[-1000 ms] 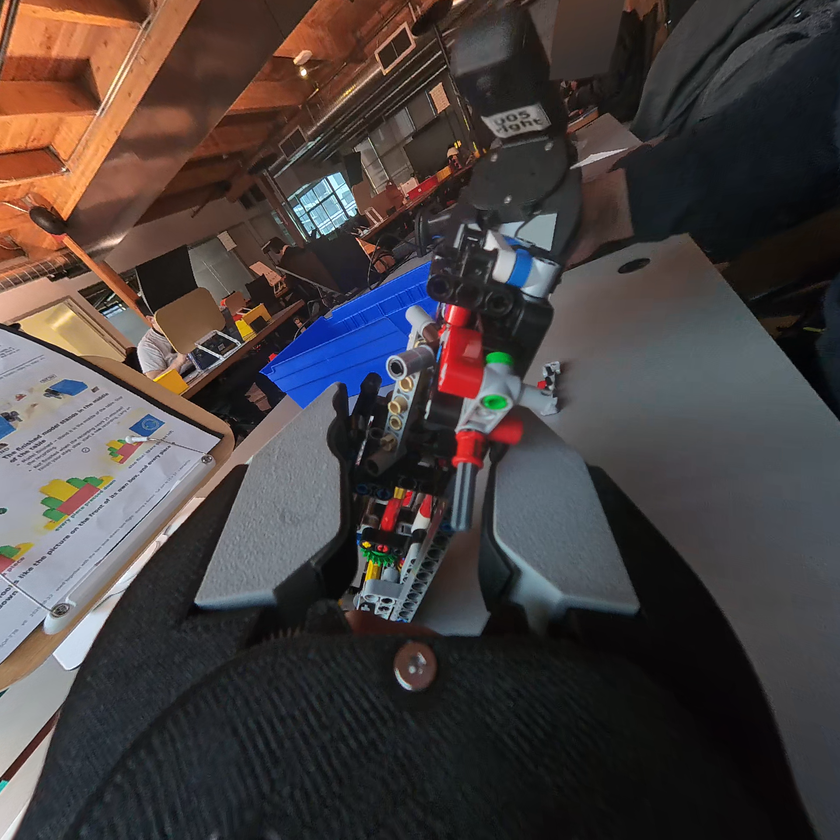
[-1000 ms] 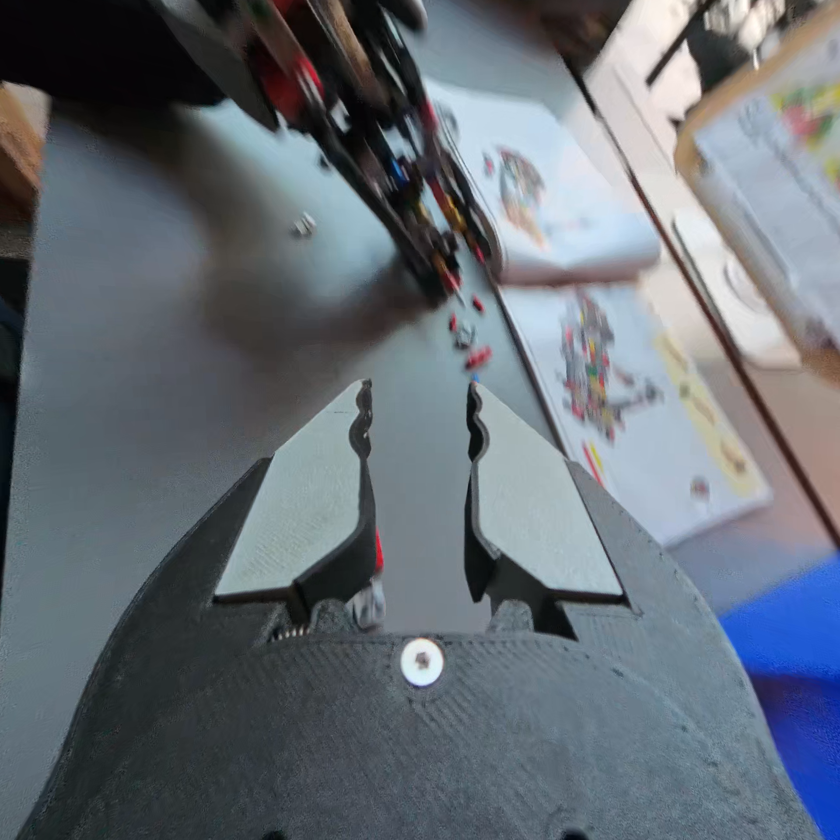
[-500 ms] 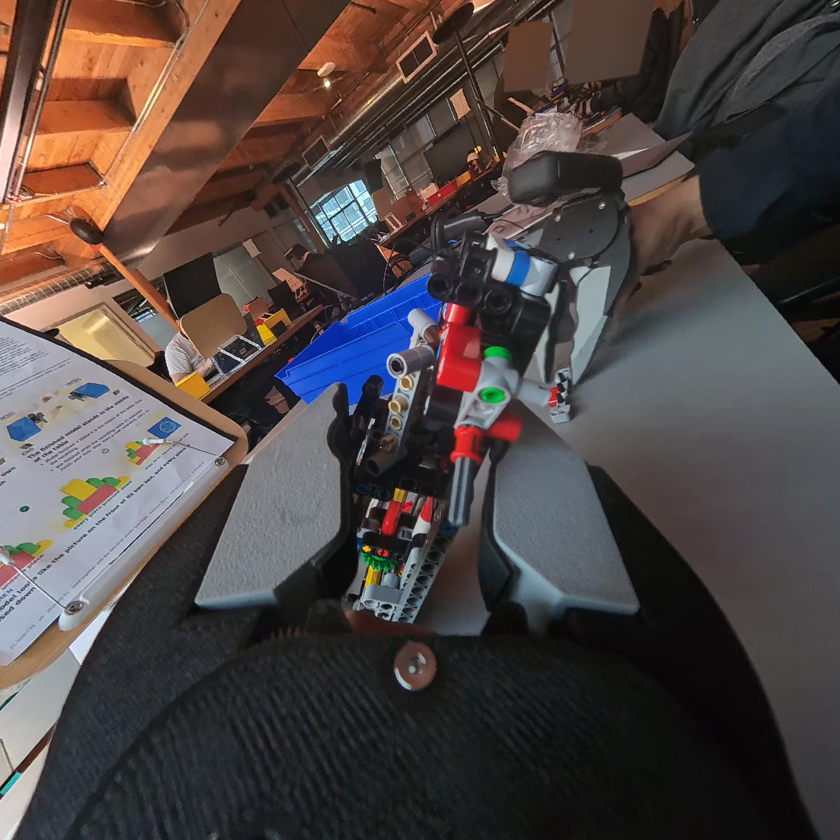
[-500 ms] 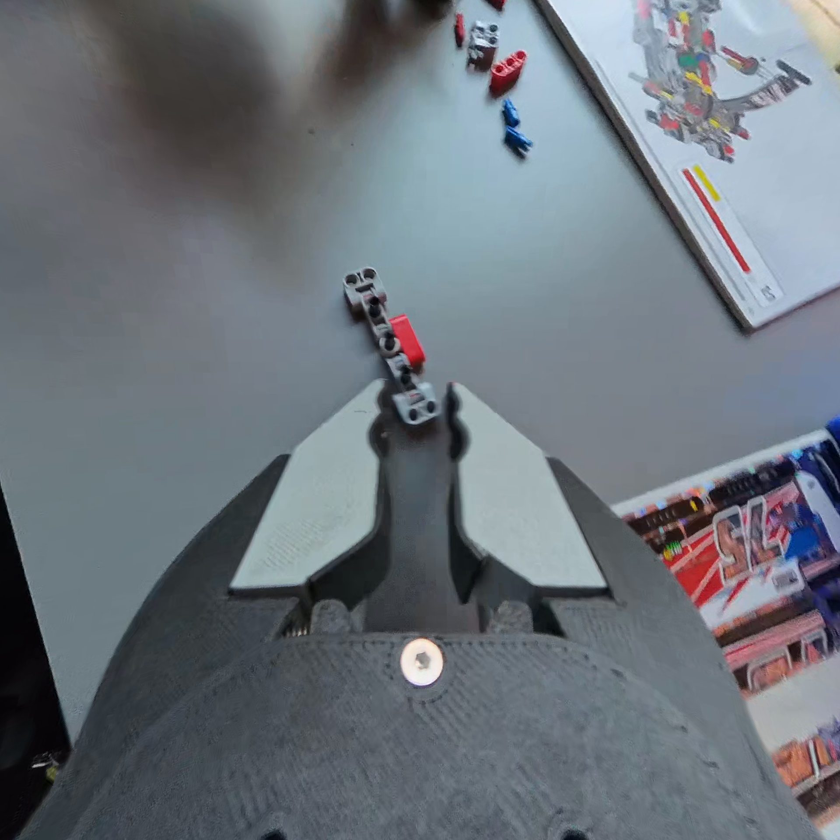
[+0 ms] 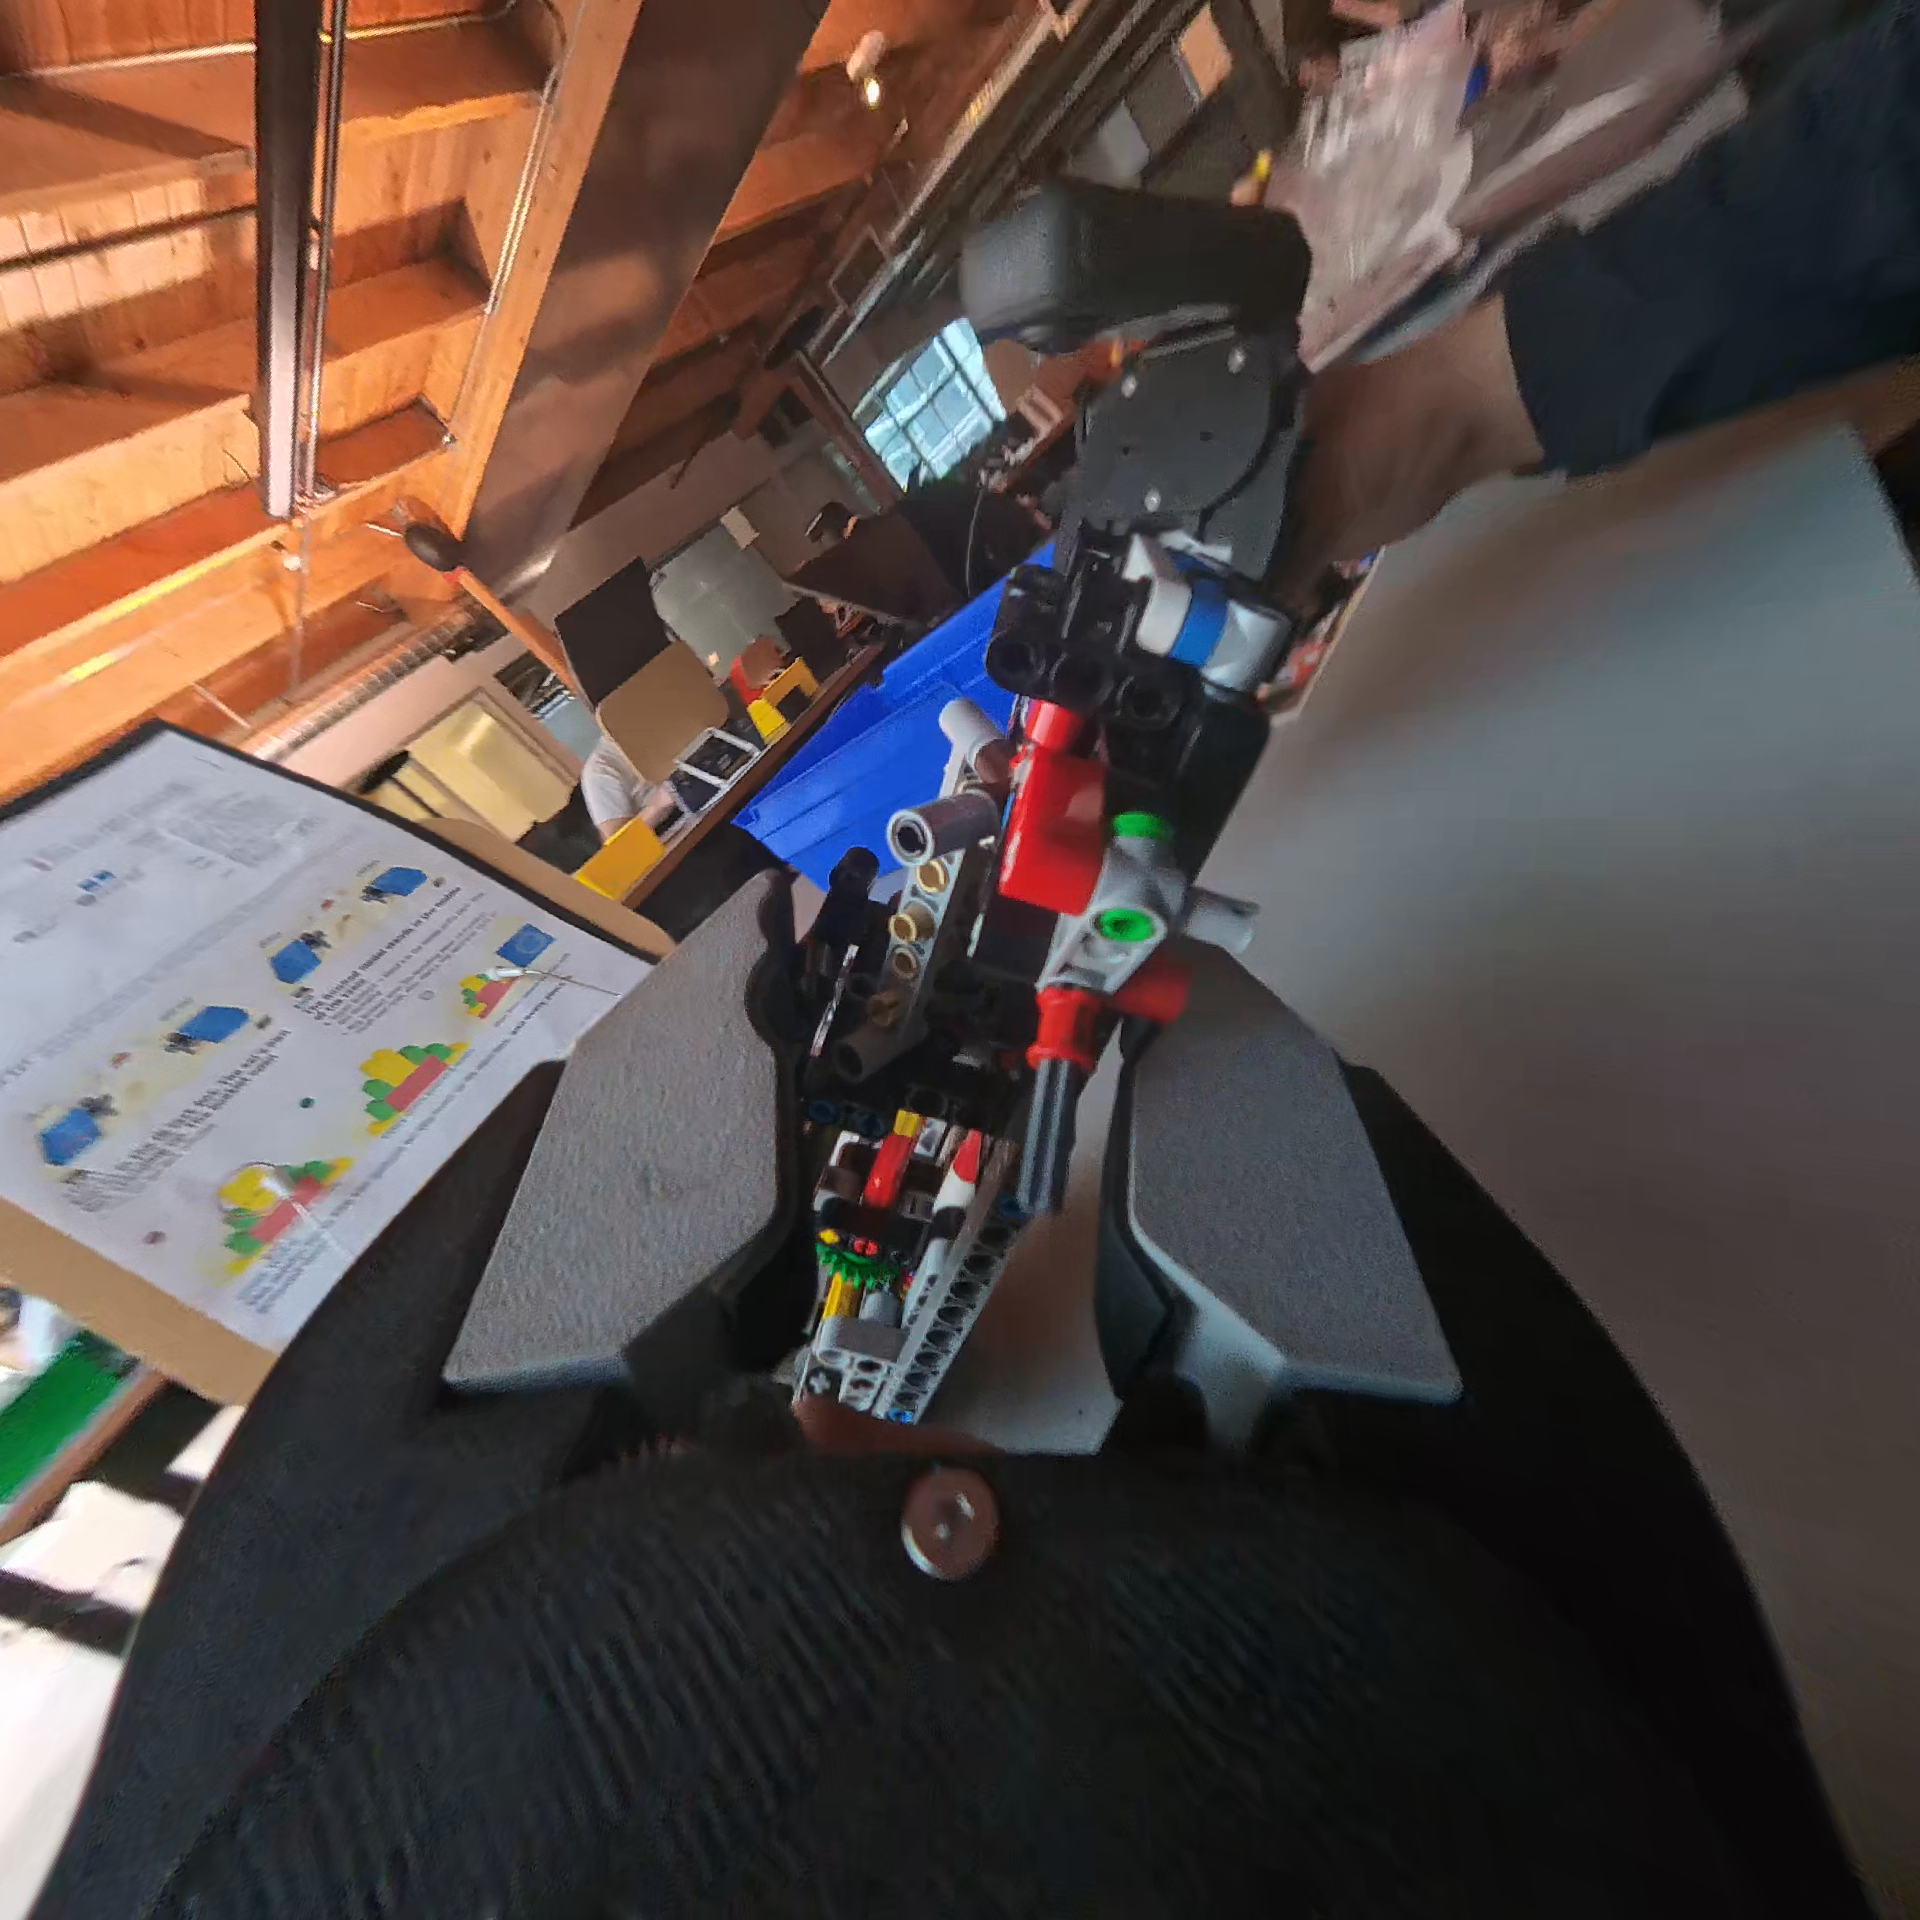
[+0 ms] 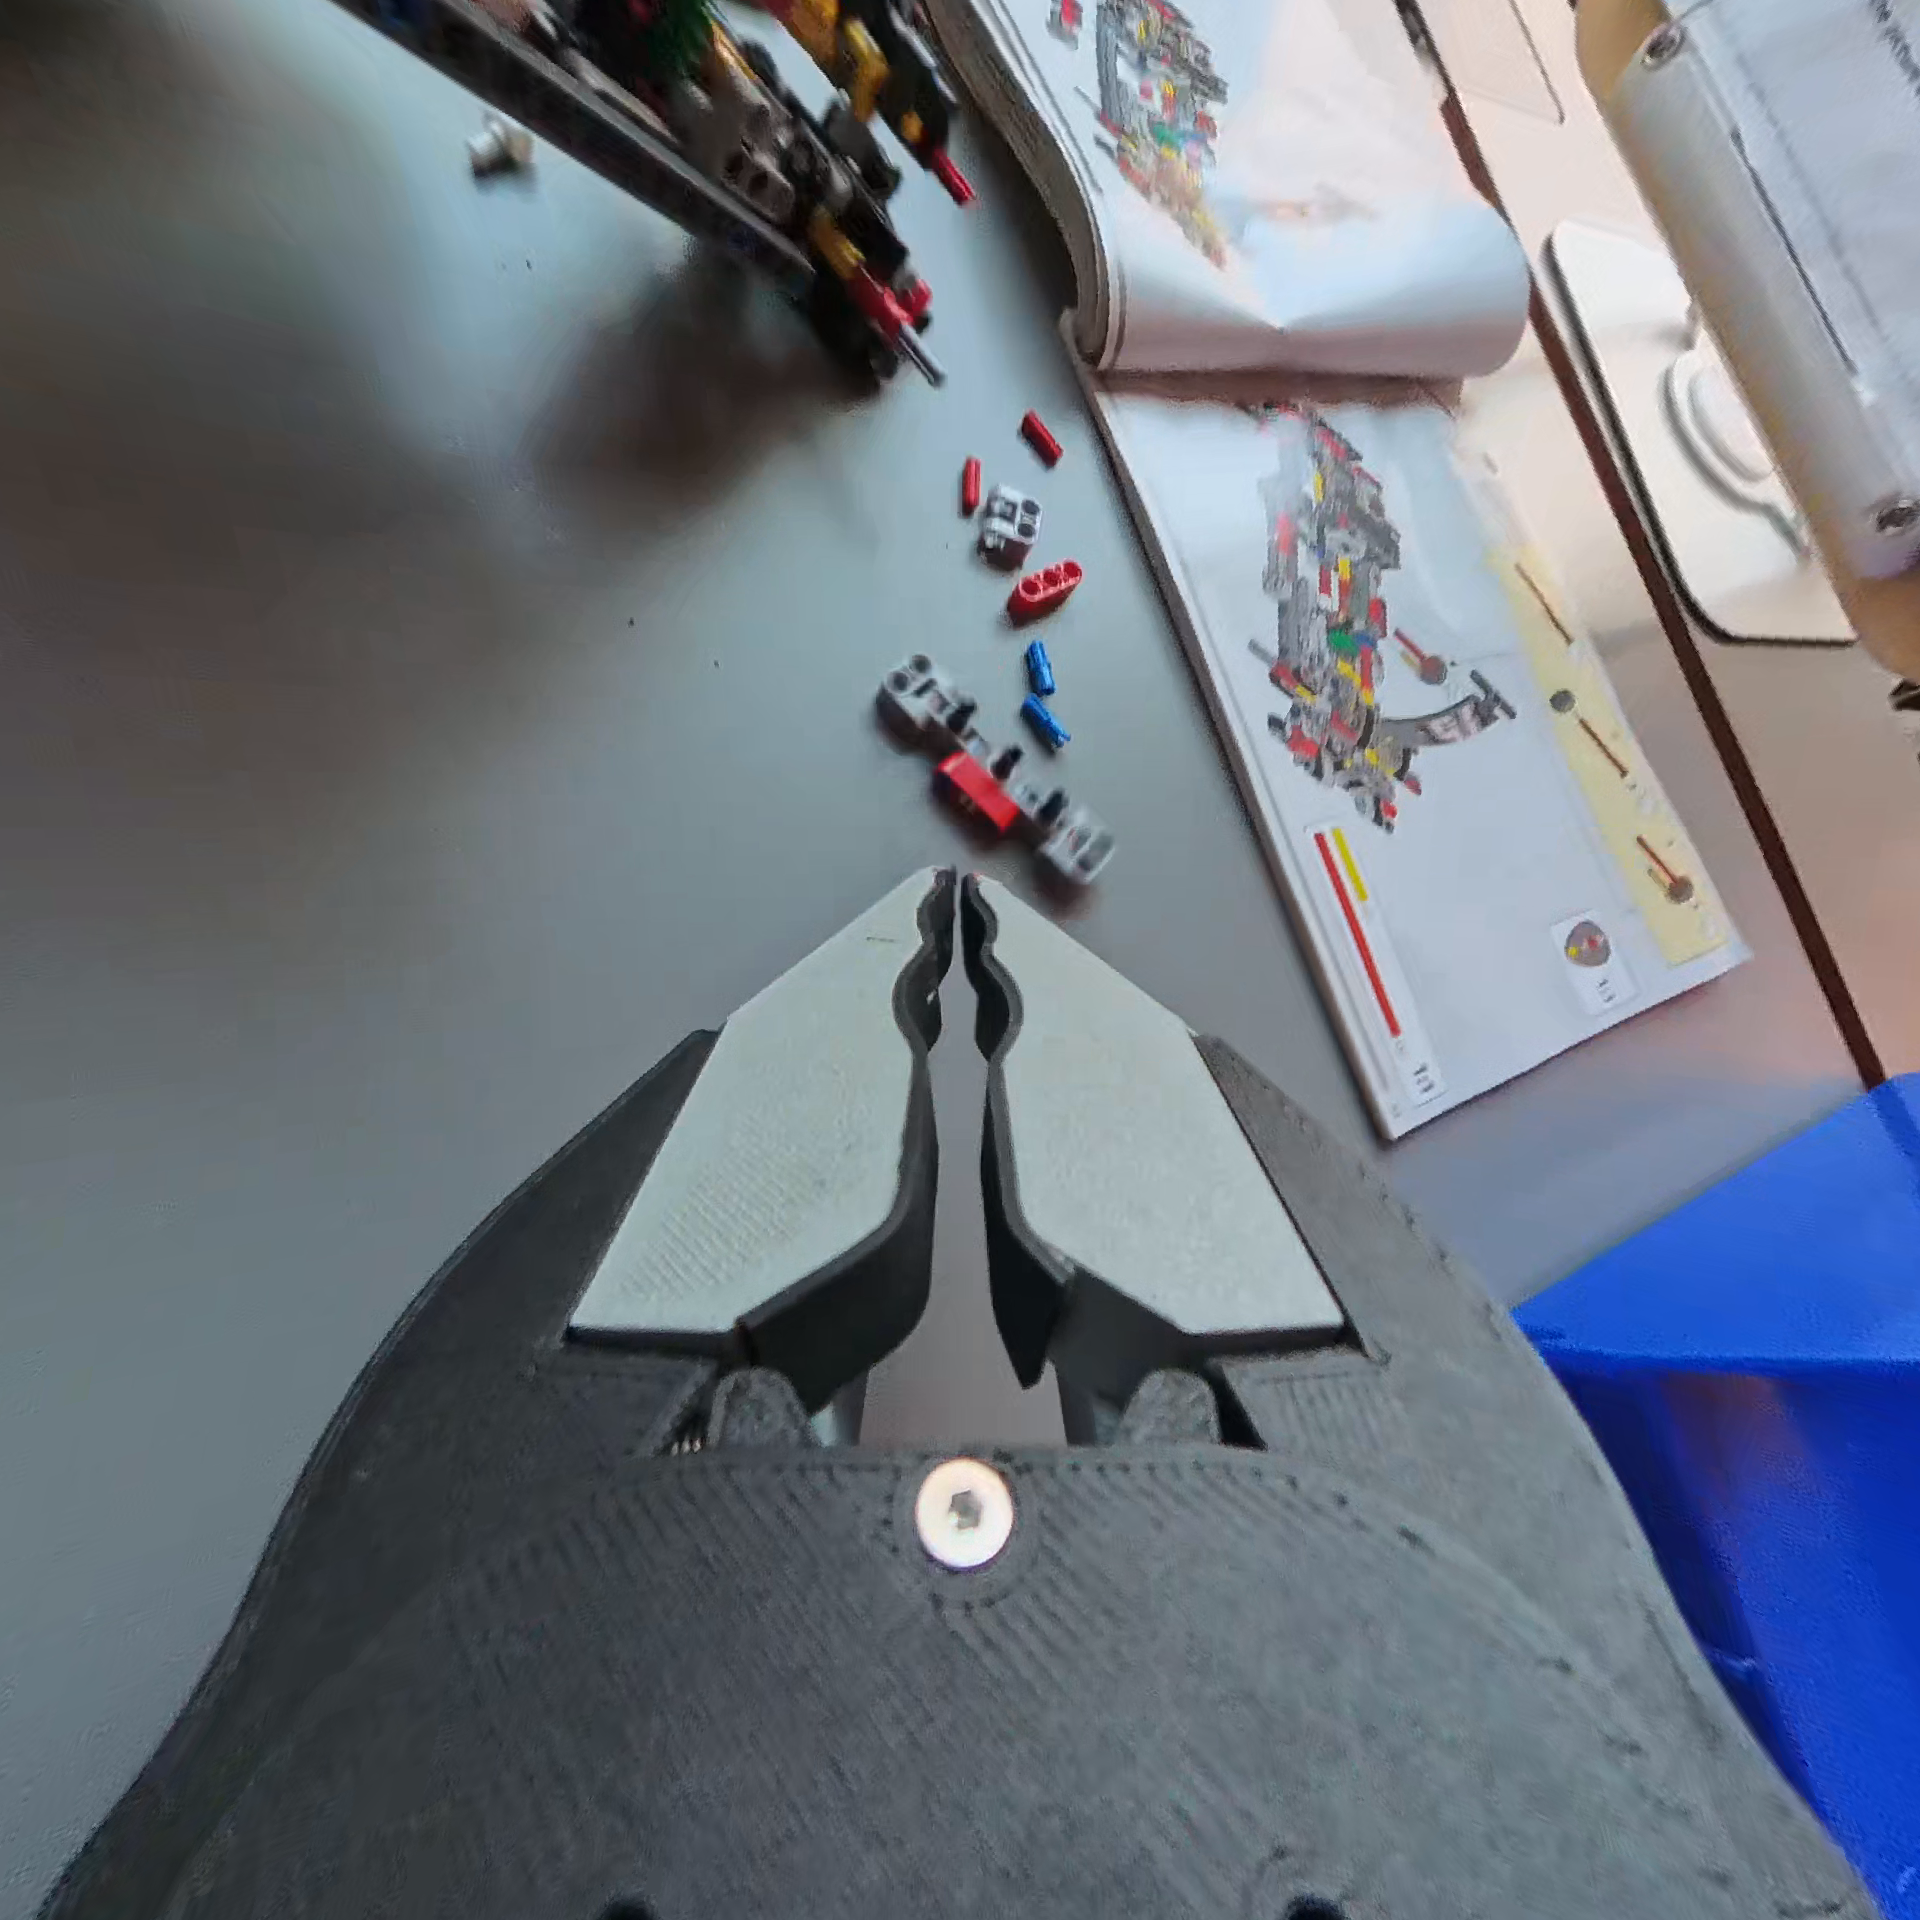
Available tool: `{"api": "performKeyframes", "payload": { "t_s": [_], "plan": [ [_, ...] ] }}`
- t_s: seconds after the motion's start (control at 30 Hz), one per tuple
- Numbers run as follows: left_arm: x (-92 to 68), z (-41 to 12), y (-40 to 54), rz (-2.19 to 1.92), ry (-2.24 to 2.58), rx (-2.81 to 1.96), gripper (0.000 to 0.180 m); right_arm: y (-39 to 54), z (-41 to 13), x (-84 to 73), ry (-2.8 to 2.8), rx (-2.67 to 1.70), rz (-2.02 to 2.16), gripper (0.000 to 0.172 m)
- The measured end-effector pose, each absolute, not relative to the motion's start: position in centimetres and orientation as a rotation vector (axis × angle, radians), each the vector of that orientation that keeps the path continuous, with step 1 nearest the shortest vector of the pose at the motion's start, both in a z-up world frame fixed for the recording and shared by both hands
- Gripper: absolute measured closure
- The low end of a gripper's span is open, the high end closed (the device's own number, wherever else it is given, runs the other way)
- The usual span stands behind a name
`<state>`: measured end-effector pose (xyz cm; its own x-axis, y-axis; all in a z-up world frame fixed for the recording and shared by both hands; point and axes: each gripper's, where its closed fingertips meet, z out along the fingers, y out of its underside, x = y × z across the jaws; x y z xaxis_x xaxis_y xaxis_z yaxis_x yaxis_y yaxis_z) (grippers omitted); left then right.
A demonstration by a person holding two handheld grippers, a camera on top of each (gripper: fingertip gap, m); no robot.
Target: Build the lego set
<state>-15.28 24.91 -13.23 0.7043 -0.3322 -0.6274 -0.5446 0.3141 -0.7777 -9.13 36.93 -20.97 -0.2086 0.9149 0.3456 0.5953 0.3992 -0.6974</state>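
Observation:
My left gripper (image 5: 956,966) is shut on a multicoloured brick model (image 5: 1049,831) of black, grey and red beams and holds it tilted above the grey table (image 6: 416,727). The model also shows at the top of the right wrist view (image 6: 769,156). My right gripper (image 6: 958,883) is shut low over the table, with nothing between its pads. A small grey and red assembly (image 6: 992,784) lies on the table just beyond its tips, to the right and apart from them. The right gripper's body shows behind the model in the left wrist view (image 5: 1174,447).
Loose pieces lie past the assembly: blue pins (image 6: 1039,691), a red beam (image 6: 1044,592), a grey block (image 6: 1010,520). An open instruction booklet (image 6: 1455,779) lies to the right, a blue bin (image 6: 1766,1403) near right. A clipboard with a printed sheet (image 5: 260,1039) stands left. One gripper's finger ends stand about 15 cm off the other's.
My right gripper's jaws closed fully. Half a second ago the small assembly's end sat at its open tips; now it lies beside them, outside the pads. The left gripper keeps the model.

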Motion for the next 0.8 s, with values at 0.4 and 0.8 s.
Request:
{"api": "performKeyframes", "payload": {
  "t_s": [0.4,0.8],
  "plan": [
    [-13.4,-15.9,24.6,0.406,0.968,-1.231,0.119,39.4,-23.1,-12.0,-2.108,-1.495,0.801,0.104],
    [-13.0,-17.9,25.8,0.606,1.062,-1.247,0.121,38.5,-24.6,-15.1,-1.574,-1.962,0.789,0.102]
  ]
}}
